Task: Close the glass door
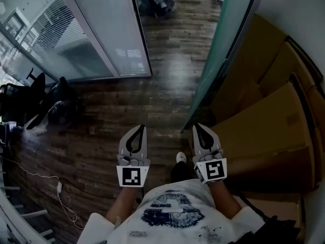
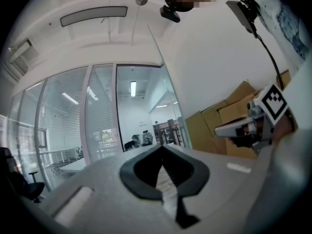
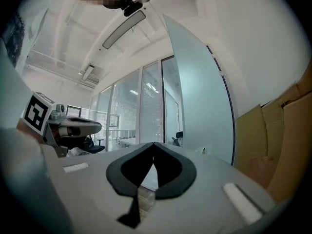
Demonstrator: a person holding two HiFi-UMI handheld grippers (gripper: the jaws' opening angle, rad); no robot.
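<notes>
The glass door (image 1: pixel 219 60) is a tall teal-tinted pane standing open, swung back towards the wall on the right; its near bottom corner is just ahead of my right gripper (image 1: pixel 199 127). In the right gripper view the door (image 3: pixel 204 96) fills the space ahead and to the right. In the left gripper view the door (image 2: pixel 168 91) shows edge-on. My left gripper (image 1: pixel 137 128) is level beside the right one, over the wood floor. Both have their jaws together with nothing between them, and neither touches the door.
Flattened cardboard boxes (image 1: pixel 264 121) lean on the wall behind the door. A fixed glass partition (image 1: pixel 109 29) with a white frame stands at the far left of the doorway. Black office chairs (image 1: pixel 45 103) and a white cable (image 1: pixel 58 187) lie at the left.
</notes>
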